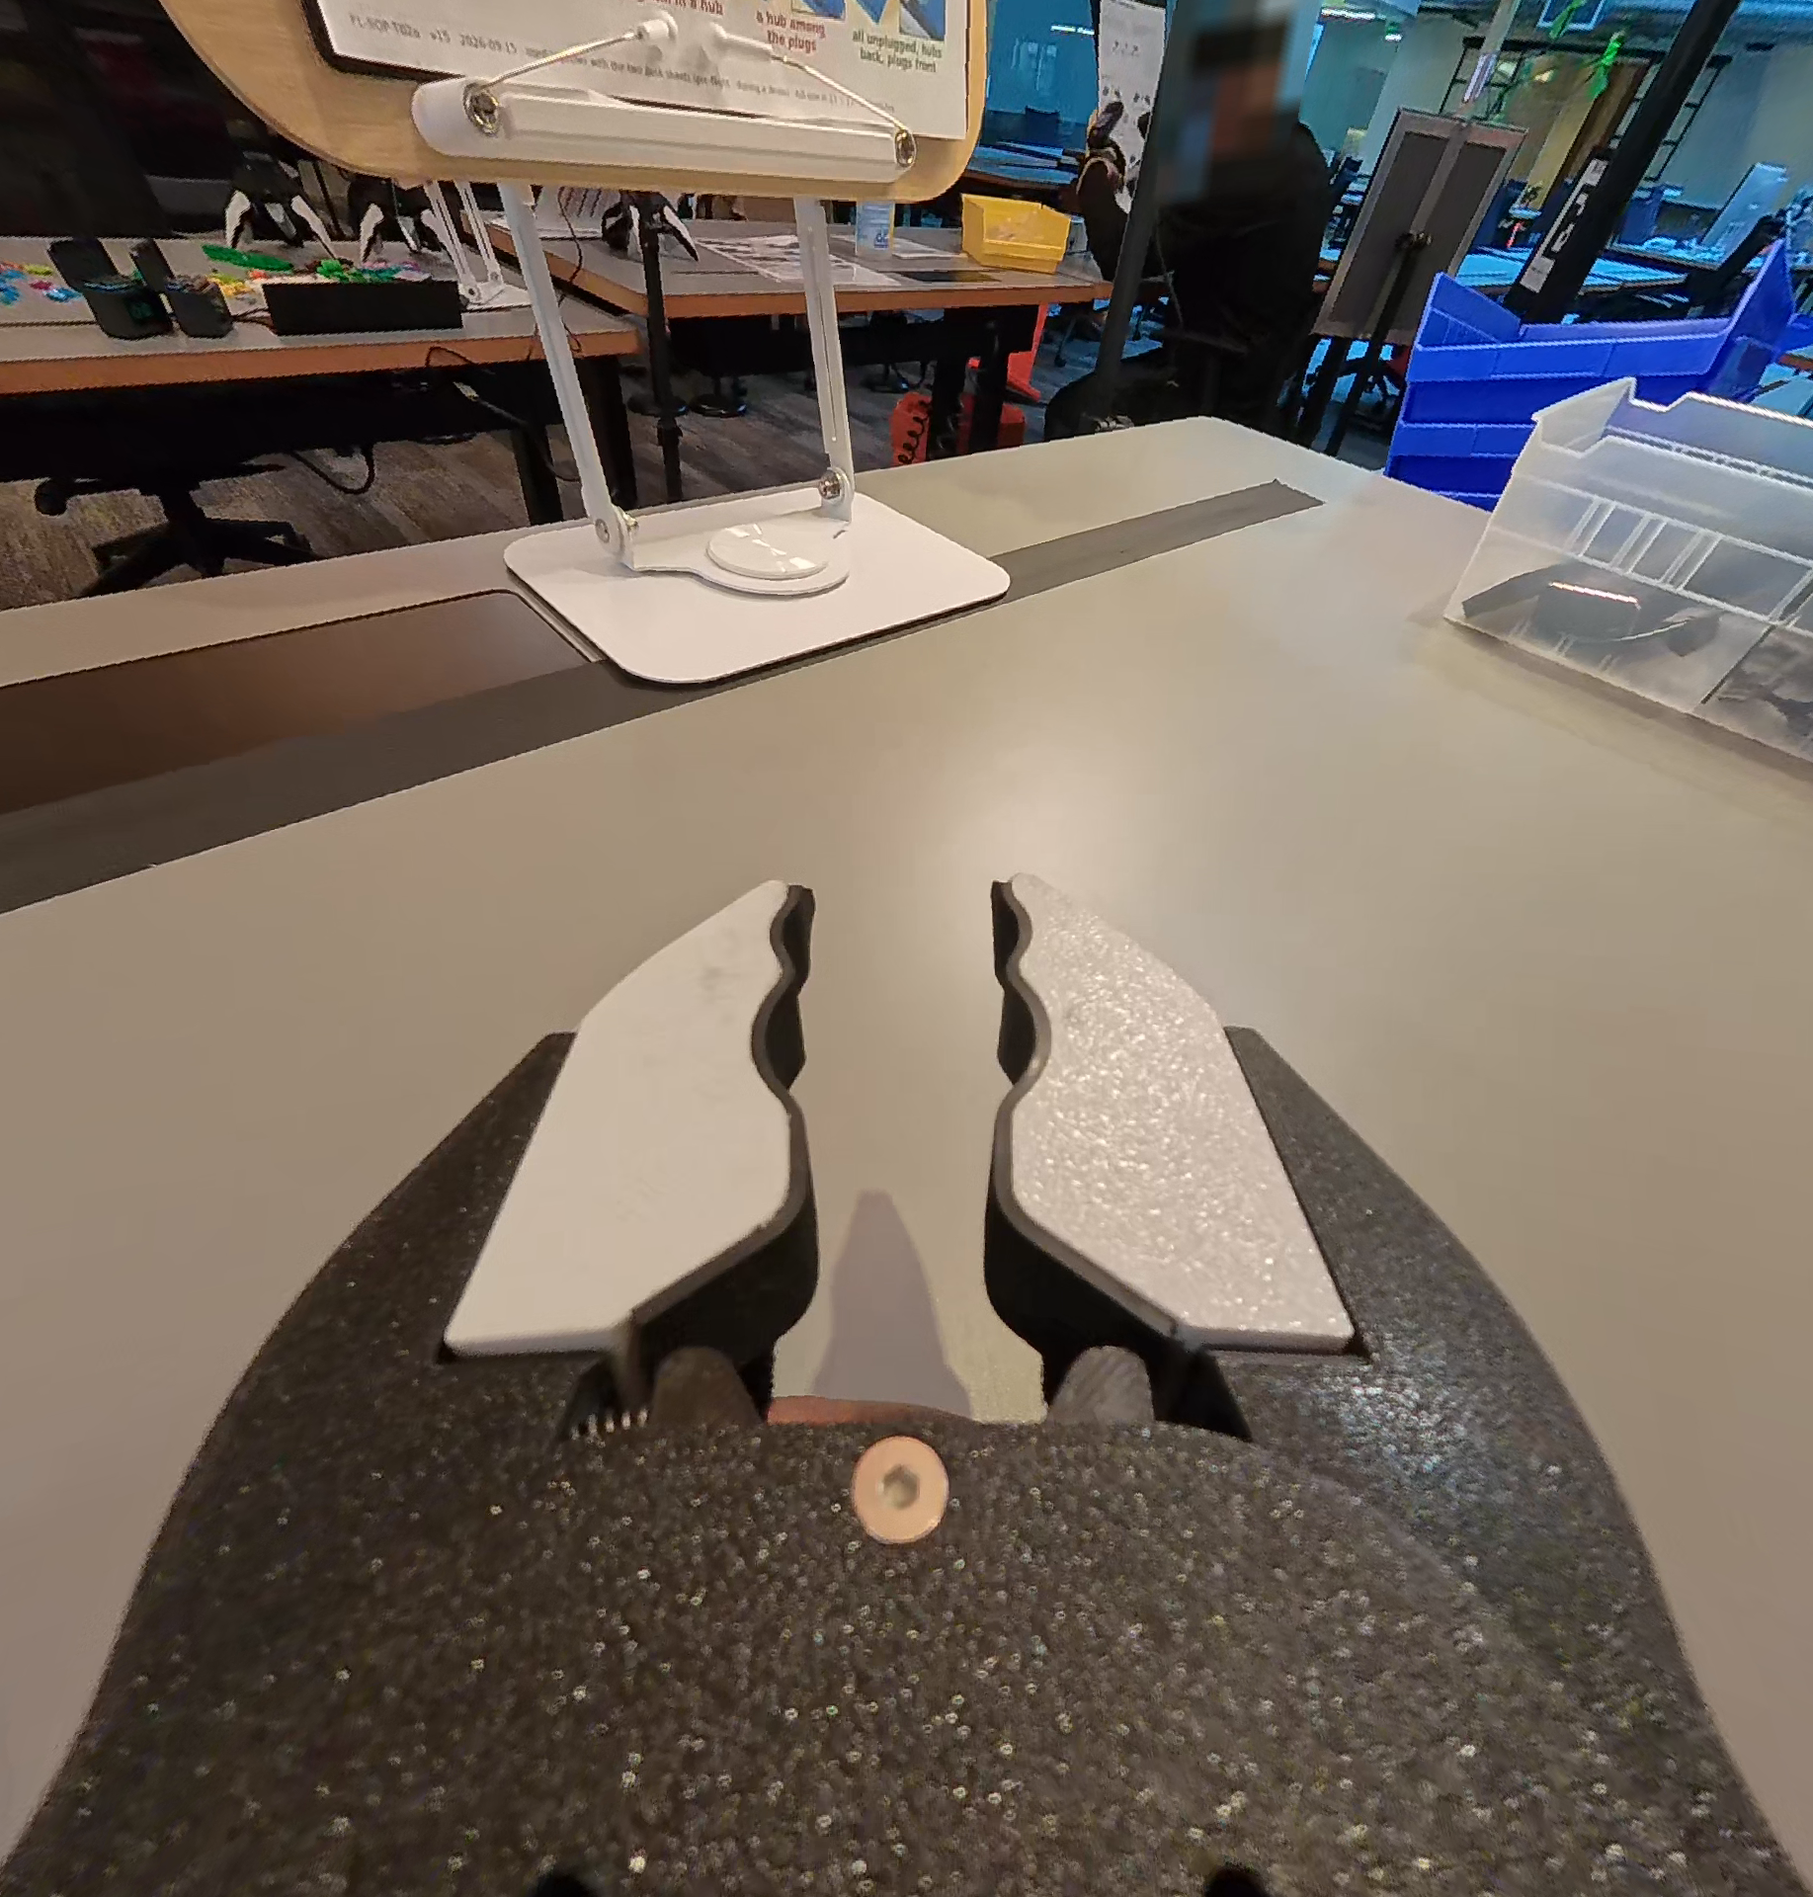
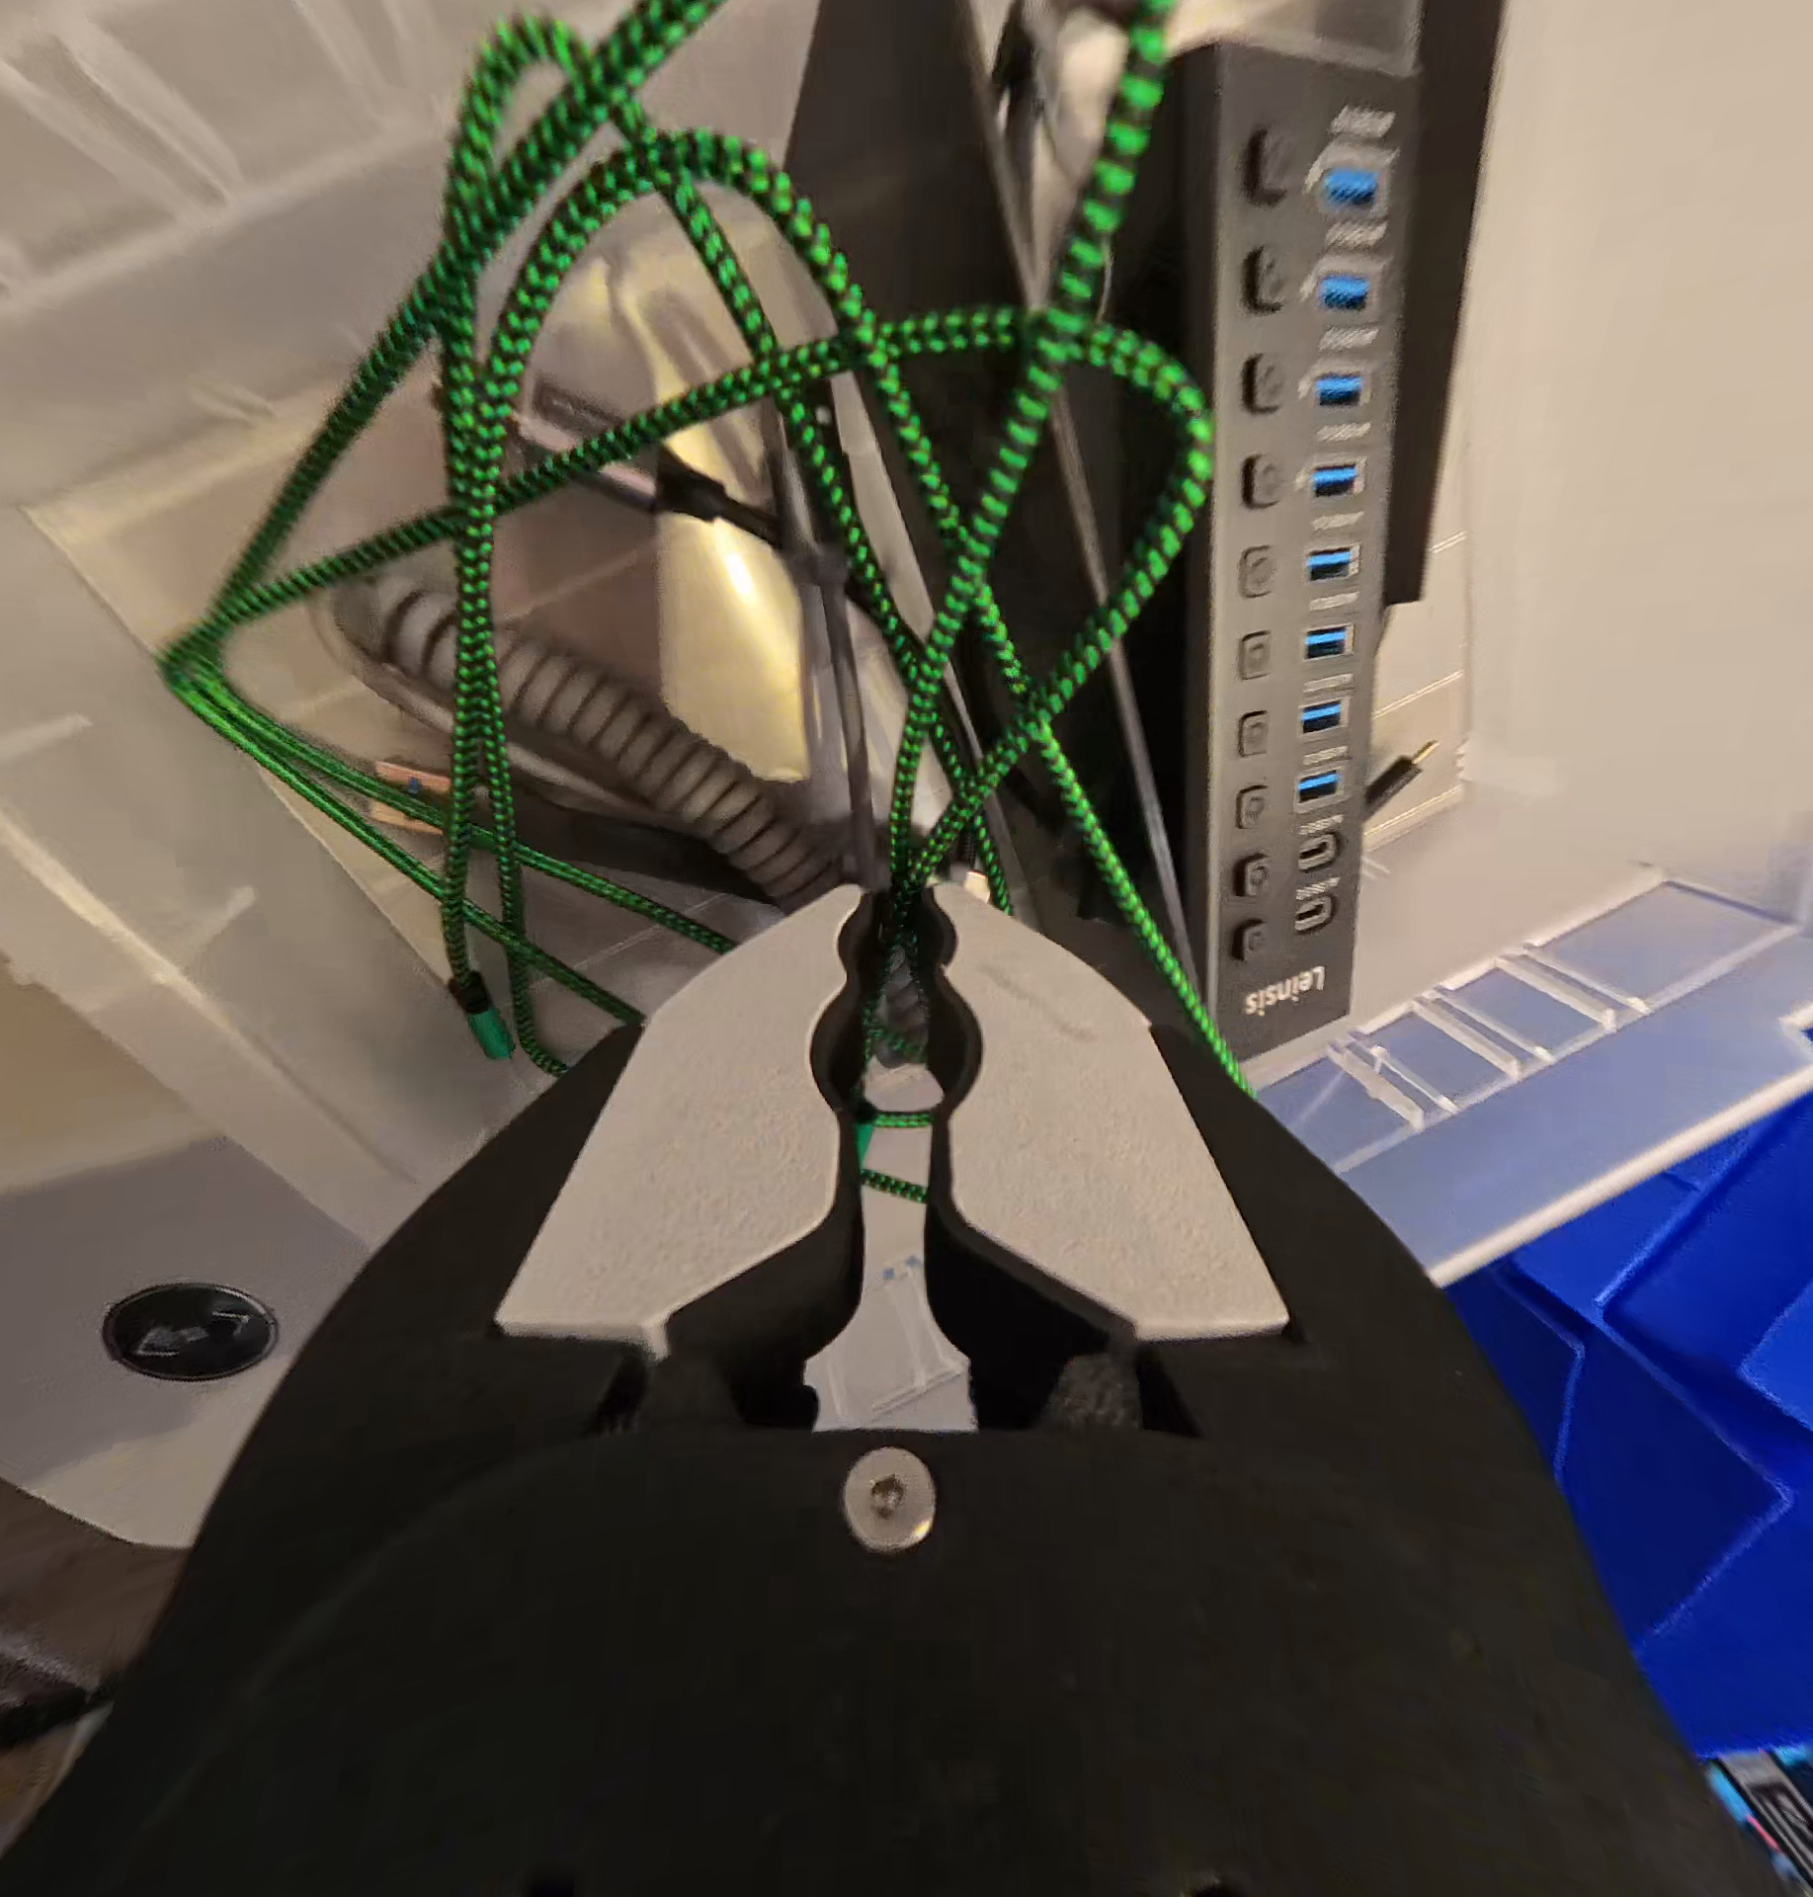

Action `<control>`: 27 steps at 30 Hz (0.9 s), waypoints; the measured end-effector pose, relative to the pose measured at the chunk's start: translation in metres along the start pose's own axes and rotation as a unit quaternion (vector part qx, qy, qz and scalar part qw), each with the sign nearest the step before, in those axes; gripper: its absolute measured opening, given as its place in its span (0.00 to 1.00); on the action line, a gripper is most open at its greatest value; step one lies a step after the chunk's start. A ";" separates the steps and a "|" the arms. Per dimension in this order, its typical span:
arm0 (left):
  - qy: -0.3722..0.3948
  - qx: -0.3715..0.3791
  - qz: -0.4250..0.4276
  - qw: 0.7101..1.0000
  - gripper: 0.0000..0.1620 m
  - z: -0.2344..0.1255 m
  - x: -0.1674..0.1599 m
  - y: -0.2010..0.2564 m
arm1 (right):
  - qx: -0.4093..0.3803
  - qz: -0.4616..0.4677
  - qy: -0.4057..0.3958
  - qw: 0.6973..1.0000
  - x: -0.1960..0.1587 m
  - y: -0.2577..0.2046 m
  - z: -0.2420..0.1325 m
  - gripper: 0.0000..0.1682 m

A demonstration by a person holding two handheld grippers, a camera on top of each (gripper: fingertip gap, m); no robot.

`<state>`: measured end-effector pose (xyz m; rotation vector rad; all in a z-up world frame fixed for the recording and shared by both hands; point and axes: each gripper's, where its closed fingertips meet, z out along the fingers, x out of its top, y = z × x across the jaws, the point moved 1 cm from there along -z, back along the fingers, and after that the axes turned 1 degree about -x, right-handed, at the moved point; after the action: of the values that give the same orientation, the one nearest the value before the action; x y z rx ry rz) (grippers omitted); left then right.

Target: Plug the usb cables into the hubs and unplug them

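Note:
In the right wrist view my right gripper (image 2: 897, 908) is shut on a bundle of green-and-black braided usb cables (image 2: 676, 411), which loop out ahead of it over a clear bin. A long black usb hub (image 2: 1292, 575) with a row of blue ports stands on end just right of the cables; its ports look unoccupied. One green cable plug (image 2: 491, 1032) hangs at the left. In the left wrist view my left gripper (image 1: 900, 903) is open and empty, low over the grey table (image 1: 1292, 924). No cable or hub shows in that view.
A white document stand (image 1: 758, 595) with an instruction sheet stands ahead of the left gripper. A clear compartment bin (image 1: 1682, 606) sits at the table's right, blue bins (image 1: 1559, 359) behind it. A grey coiled cord (image 2: 614, 719) lies in the clear bin; blue bins (image 2: 1651, 1437) are at the right. My right fingertips sit around 60 cm from my left ones.

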<state>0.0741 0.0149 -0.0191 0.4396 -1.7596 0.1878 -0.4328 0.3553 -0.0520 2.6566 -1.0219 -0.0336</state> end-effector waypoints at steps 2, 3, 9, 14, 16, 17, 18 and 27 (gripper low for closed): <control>0.000 -0.001 0.001 1.000 0.21 0.000 0.000 0.000 | 0.003 -0.003 -0.012 1.000 -0.003 -0.001 0.006 0.06; 0.001 -0.001 0.002 1.000 0.21 0.000 0.000 0.001 | 0.005 0.004 -0.005 1.000 -0.002 -0.001 0.004 0.11; -0.011 -0.001 0.020 1.000 0.21 0.001 -0.003 0.003 | 0.011 0.098 0.108 0.989 0.016 0.002 -0.037 0.29; -0.005 0.017 0.057 0.998 0.24 -0.007 0.005 0.013 | -0.014 0.224 0.225 0.948 0.042 -0.003 -0.073 0.31; 0.021 0.032 0.062 0.997 0.27 -0.020 0.016 0.020 | -0.014 0.294 0.312 0.903 0.062 -0.013 -0.093 0.26; 0.035 0.040 0.060 0.997 0.28 -0.029 0.021 0.024 | -0.015 0.315 0.349 0.882 0.070 -0.021 -0.102 0.26; 0.050 0.043 0.058 0.996 0.31 -0.040 0.025 0.031 | -0.028 0.328 0.378 0.865 0.076 -0.028 -0.109 0.26; 0.061 0.318 0.075 0.943 0.41 -0.198 0.000 0.039 | -0.137 0.375 0.395 0.827 0.082 -0.098 -0.110 0.44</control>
<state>0.2378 0.1211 0.0322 0.7374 -1.5821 0.8899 -0.2936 0.3987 0.0325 1.5609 -1.4740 0.9170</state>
